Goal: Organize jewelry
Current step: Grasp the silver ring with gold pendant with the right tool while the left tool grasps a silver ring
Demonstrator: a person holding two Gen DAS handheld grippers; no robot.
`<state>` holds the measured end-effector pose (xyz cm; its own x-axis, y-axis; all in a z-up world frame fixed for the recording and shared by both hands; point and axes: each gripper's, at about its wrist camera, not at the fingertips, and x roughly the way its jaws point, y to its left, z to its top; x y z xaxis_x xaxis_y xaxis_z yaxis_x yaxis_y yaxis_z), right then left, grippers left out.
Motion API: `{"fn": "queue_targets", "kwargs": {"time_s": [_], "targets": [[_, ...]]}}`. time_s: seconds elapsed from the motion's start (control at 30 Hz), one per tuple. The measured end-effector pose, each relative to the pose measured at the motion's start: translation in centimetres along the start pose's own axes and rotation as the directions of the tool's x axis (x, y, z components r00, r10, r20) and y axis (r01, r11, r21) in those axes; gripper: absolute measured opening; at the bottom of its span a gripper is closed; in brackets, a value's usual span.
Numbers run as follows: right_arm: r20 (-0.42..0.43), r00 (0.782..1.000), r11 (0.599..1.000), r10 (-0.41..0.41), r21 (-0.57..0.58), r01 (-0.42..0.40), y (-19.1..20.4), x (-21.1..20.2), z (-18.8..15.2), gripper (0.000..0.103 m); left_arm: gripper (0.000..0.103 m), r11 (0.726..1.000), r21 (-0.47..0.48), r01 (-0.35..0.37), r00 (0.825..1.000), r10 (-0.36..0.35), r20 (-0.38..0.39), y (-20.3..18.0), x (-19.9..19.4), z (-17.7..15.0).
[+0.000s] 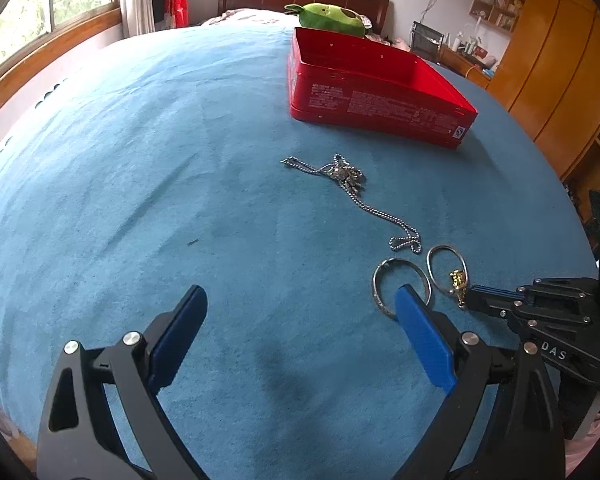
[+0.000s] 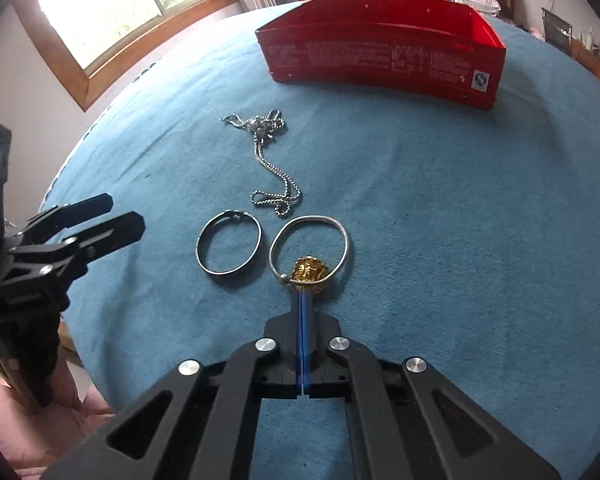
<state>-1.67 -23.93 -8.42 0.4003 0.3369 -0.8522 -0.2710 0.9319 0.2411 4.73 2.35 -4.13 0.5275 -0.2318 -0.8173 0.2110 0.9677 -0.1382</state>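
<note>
Left gripper [image 1: 300, 308] jaws wide apart, nothing between, hovering over blue cloth [image 1: 180, 160] at near left. Dark-lined bangle [image 2: 229, 242] beside it. Ball-chain necklace [image 2: 269, 160] just beyond. Silver bangle [image 2: 309, 245] right of dark one; right gripper [image 2: 303, 289] clamped on its gold charm [image 2: 310, 270]. Red tin [image 2: 384, 62] far right, open-topped.

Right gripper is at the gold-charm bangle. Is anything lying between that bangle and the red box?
Only loosely. The right gripper is shut at the gold charm on the bangle. Beyond it lies bare blue cloth up to the red box. The chain necklace and second bangle lie left of that line.
</note>
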Motion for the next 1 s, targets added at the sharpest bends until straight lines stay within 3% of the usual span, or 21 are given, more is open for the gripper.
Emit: {"fn": "queue_targets", "kwargs": {"time_s": [0.13, 0.17, 0.2, 0.23, 0.4, 0.53, 0.7, 0.77, 0.83, 1.0], "targets": [[0.018, 1.000, 1.000, 0.015, 0.008, -0.015, -0.3, -0.9, -0.2, 0.000, 0.091, 0.999, 0.005, 0.049, 0.998, -0.049, -0.042, -0.5, 0.8, 0.4], [0.022, 1.000, 1.000, 0.021, 0.009, -0.021, -0.4, -1.2, -0.3, 0.000, 0.086, 0.998, 0.008, 0.058, 0.997, -0.058, -0.051, -0.7, 1.0, 0.5], [0.024, 0.999, 0.999, 0.031, 0.012, -0.031, -0.5, -1.4, -0.3, 0.000, 0.073, 0.998, 0.016, 0.065, 0.996, -0.064, -0.063, -0.9, 1.3, 0.6], [0.024, 0.999, 0.999, 0.041, 0.013, -0.041, -0.6, -1.5, -0.3, 0.000, 0.066, 0.997, 0.025, 0.070, 0.994, -0.068, -0.083, -1.2, 1.8, 0.7], [0.014, 0.997, 0.997, 0.073, 0.006, -0.073, -0.4, -1.1, 0.4, 0.005, 0.068, 0.997, 0.034, 0.070, 0.989, -0.065, -0.133, -2.2, 3.9, 1.0], [0.008, 0.997, 0.997, 0.078, 0.020, -0.078, -1.0, -0.7, 0.7, 0.005, 0.079, 0.995, 0.088, 0.041, 0.990, -0.029, -0.140, -3.3, 4.9, 1.1], [0.016, 0.997, 0.996, 0.075, 0.039, -0.076, -1.4, -0.8, 0.5, 0.005, 0.078, 0.985, 0.173, -0.023, 0.990, 0.046, -0.130, -4.8, 6.0, 1.2], [0.022, 0.997, 0.996, 0.077, 0.040, -0.078, -1.5, -1.1, 0.5, 0.005, 0.069, 0.981, 0.193, -0.028, 0.992, 0.051, -0.116, -5.1, 6.1, 1.2], [0.028, 0.997, 0.996, 0.075, 0.038, -0.076, -1.5, -1.3, 0.6, 0.005, 0.046, 0.980, 0.195, -0.031, 0.993, 0.053, -0.108, -5.0, 5.9, 1.4], [0.030, 0.996, 0.995, 0.089, 0.047, -0.091, -1.7, -1.4, 1.3, 0.006, 0.014, 0.980, 0.197, -0.025, 0.994, 0.045, -0.098, -4.0, 5.7, 1.7]]}}
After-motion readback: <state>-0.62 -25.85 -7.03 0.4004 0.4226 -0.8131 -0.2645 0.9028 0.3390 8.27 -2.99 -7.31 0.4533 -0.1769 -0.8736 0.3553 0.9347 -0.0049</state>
